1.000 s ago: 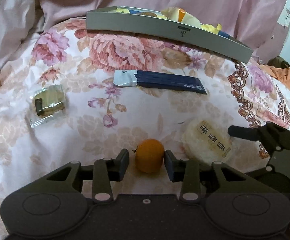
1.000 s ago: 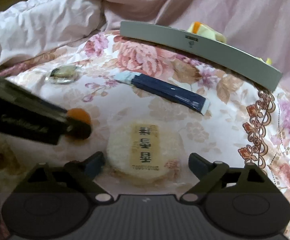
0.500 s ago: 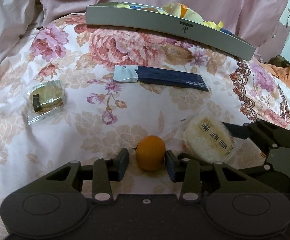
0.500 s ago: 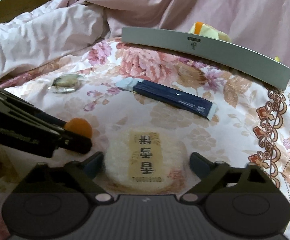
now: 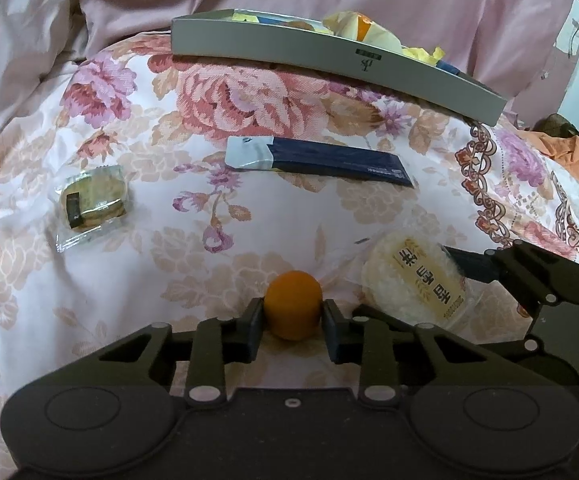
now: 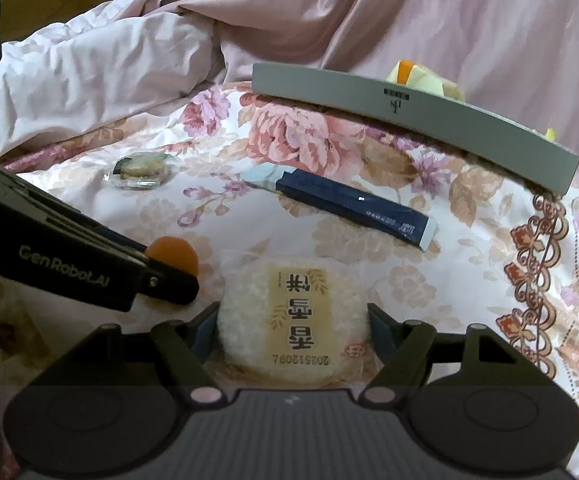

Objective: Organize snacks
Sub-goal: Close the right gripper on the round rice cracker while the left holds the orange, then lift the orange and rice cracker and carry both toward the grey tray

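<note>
Orange small round fruit (image 5: 292, 310): pinched by the left gripper (image 5: 292, 330).
Round white wrapped rice cake (image 6: 293, 322): bracketed by the closing right gripper (image 6: 292, 330), contact unclear.

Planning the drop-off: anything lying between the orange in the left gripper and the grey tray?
Partly. The orange sits clamped in the left gripper. The dark blue packet lies flat on the floral cloth between it and the grey tray. Nothing tall shows there; a lifted carry should clear it.
</note>
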